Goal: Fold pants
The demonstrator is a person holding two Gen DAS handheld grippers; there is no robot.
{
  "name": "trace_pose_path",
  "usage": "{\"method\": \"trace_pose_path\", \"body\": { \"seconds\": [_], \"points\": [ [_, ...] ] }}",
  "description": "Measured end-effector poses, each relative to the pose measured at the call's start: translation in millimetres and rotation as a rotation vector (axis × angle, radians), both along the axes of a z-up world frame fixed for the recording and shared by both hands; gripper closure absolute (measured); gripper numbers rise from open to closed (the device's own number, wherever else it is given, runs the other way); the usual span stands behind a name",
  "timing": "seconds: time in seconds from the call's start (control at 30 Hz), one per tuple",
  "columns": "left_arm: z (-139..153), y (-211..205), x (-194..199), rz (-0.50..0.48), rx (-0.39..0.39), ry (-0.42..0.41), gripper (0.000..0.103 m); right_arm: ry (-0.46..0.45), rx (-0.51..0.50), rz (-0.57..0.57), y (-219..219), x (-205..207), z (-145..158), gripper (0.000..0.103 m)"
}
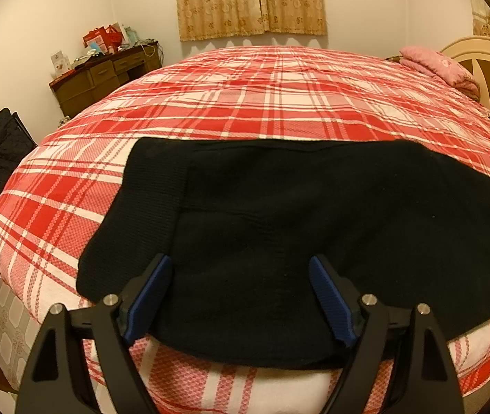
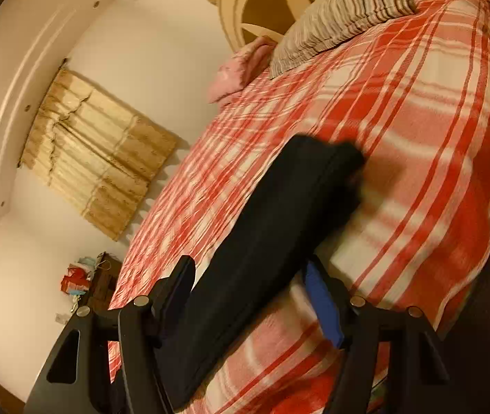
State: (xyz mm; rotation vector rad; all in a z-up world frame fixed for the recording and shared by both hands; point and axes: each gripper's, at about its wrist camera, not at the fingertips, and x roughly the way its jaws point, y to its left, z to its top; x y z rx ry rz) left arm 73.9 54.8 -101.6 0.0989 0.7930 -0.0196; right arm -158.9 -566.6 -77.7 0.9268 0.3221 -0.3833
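Black pants (image 1: 279,227) lie flat on the red and white plaid bed cover (image 1: 245,96), near the front edge, waistband end to the left. My left gripper (image 1: 239,262) is open, its blue pads (image 1: 152,296) spread wide just above the near part of the pants. In the right wrist view, which is tilted and blurred, the pants (image 2: 262,234) stretch away as a long dark strip, the leg end far off. My right gripper (image 2: 248,269) is open with its fingers on either side of the strip; I cannot tell if it touches the cloth.
A pink folded blanket (image 1: 438,65) and a striped pillow (image 2: 345,17) lie at the headboard (image 1: 486,65). A brown dresser (image 1: 103,76) with clutter stands at the far left wall. A black bag (image 1: 0,145) sits on the floor to the left. Curtains (image 1: 248,0) hang behind the bed.
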Motion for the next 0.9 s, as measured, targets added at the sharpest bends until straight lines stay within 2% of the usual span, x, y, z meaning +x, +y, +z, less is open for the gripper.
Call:
{"method": "trace_pose_path", "body": {
  "seconds": [0.1,0.13,0.17,0.2,0.23,0.27,0.37,0.5,0.53,0.63,0.77,0.9],
  "points": [
    [0.2,0.3,0.0,-0.002,-0.001,0.002,0.018,0.009,-0.04,-0.009,-6.9,11.0,-1.4,0.038],
    [0.3,0.7,0.4,-0.003,-0.003,0.004,0.018,0.022,-0.045,-0.035,-13.6,13.9,-2.1,0.047],
    [0.0,1.3,0.7,-0.002,-0.005,0.005,0.018,0.037,-0.052,-0.065,-19.2,14.0,-2.8,0.06],
    [0.1,1.2,0.8,-0.001,-0.005,0.005,0.018,0.046,-0.048,-0.105,-26.5,12.9,-5.9,0.068],
    [0.1,0.8,0.8,0.0,-0.003,0.004,0.018,0.037,-0.035,-0.118,-30.9,9.5,-10.1,0.088],
    [0.0,0.8,0.6,0.0,-0.002,0.004,0.018,0.027,-0.019,-0.109,-32.7,10.9,-12.9,0.096],
    [0.4,0.5,0.6,-0.003,-0.006,0.001,0.018,0.066,-0.061,-0.081,-31.4,14.6,-4.5,0.098],
    [6.5,3.5,-3.4,-0.011,-0.04,-0.023,0.018,0.024,-0.217,0.008,4.4,20.7,39.4,0.098],
    [10.3,4.8,-4.5,-0.011,-0.047,-0.036,0.018,0.025,-0.3,0.079,30.0,31.0,56.9,0.098],
    [16.4,8.6,-3.5,-0.004,-0.052,-0.05,0.018,0.046,-0.459,0.277,101.6,65.1,79.6,0.098],
    [16.7,15.6,-2.5,0.005,-0.091,-0.038,0.018,0.069,-0.581,0.523,198.1,112.2,66.0,0.098],
    [13.8,21.2,-3.3,0.007,-0.086,-0.036,0.018,0.164,-0.757,0.761,299.0,154.4,12.2,0.098]
  ]
}}
